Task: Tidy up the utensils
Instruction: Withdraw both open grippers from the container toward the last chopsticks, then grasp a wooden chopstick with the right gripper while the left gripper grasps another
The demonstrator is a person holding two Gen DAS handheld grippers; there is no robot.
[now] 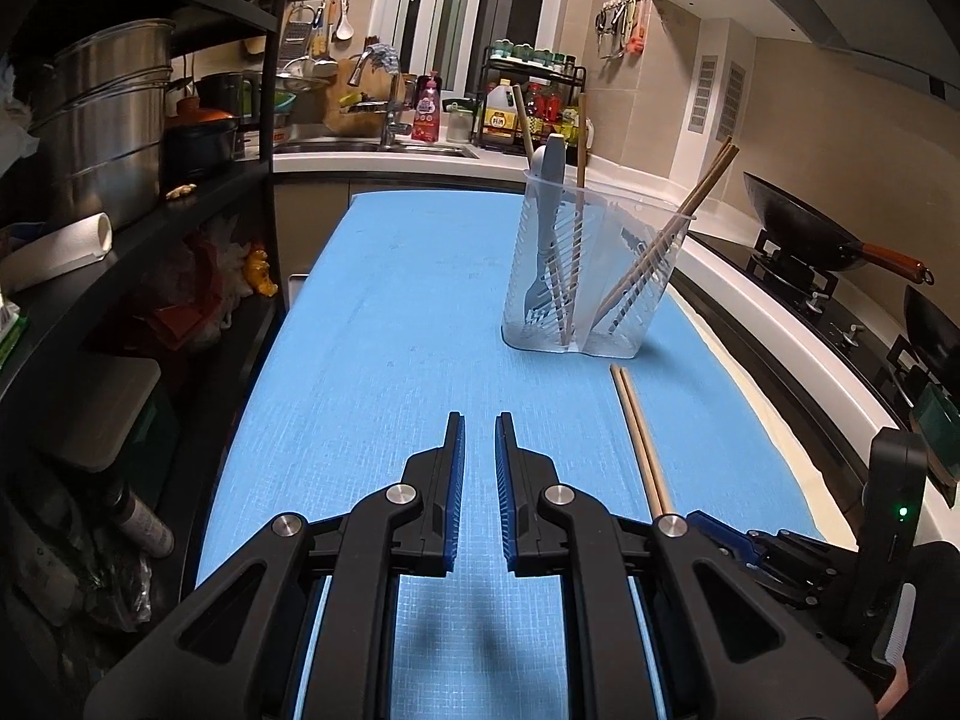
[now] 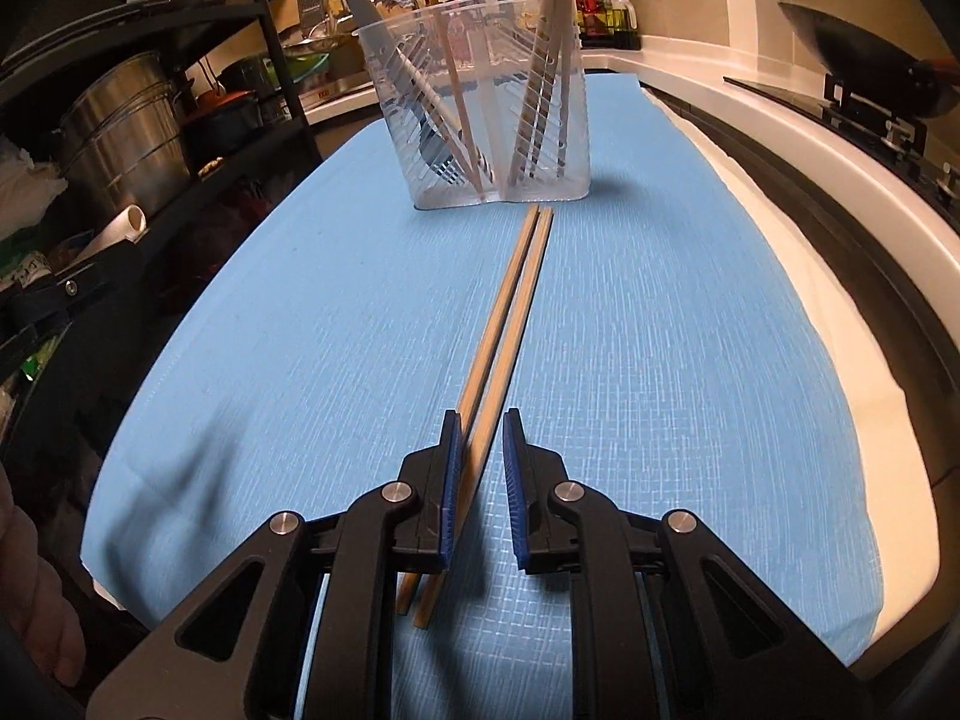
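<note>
A pair of wooden chopsticks (image 2: 510, 312) lies lengthwise on the blue cloth (image 2: 660, 360), its far tips just short of a clear slotted utensil holder (image 2: 480, 102). My right gripper (image 2: 482, 417) straddles the near part of the pair. The sticks lie along the left pad, and a gap shows to the right pad. In the left wrist view my left gripper (image 1: 480, 420) hovers low over bare cloth (image 1: 390, 330) with its jaws nearly together and nothing between them. The same chopsticks (image 1: 636, 438) lie to its right. The holder (image 1: 600, 276) contains a grey-handled utensil (image 1: 549, 204) and more chopsticks (image 1: 672, 234).
A black rack with steel pots (image 1: 102, 120) lines the left side of the cloth. A wok (image 1: 804, 228) sits on the stove to the right, beyond a white counter edge. The sink and tap (image 1: 384, 147) are at the back. A person's hand (image 2: 36, 600) shows at the lower left.
</note>
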